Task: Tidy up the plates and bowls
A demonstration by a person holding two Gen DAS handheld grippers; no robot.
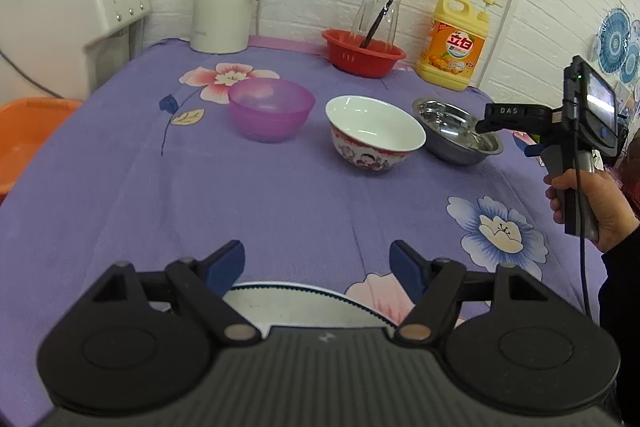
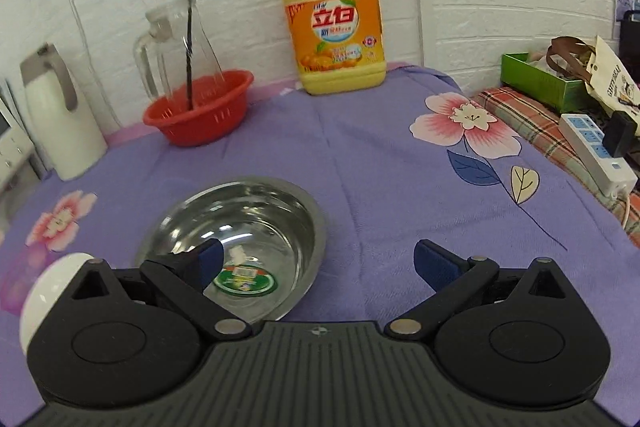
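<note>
My right claw [image 2: 316, 263], released, straddles the steel bowl's [image 2: 256, 219] near-right rim to grasp it; left claw [image 1: 318, 263] waits released.

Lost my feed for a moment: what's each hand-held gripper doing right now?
Left hand-held gripper: open, holding nothing, above a plate.
Right hand-held gripper: open, empty, one finger over the steel bowl.

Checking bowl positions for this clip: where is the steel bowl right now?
The steel bowl sits rightmost in the bowl row, beside the white porcelain bowl, with the open right gripper at it.
</note>
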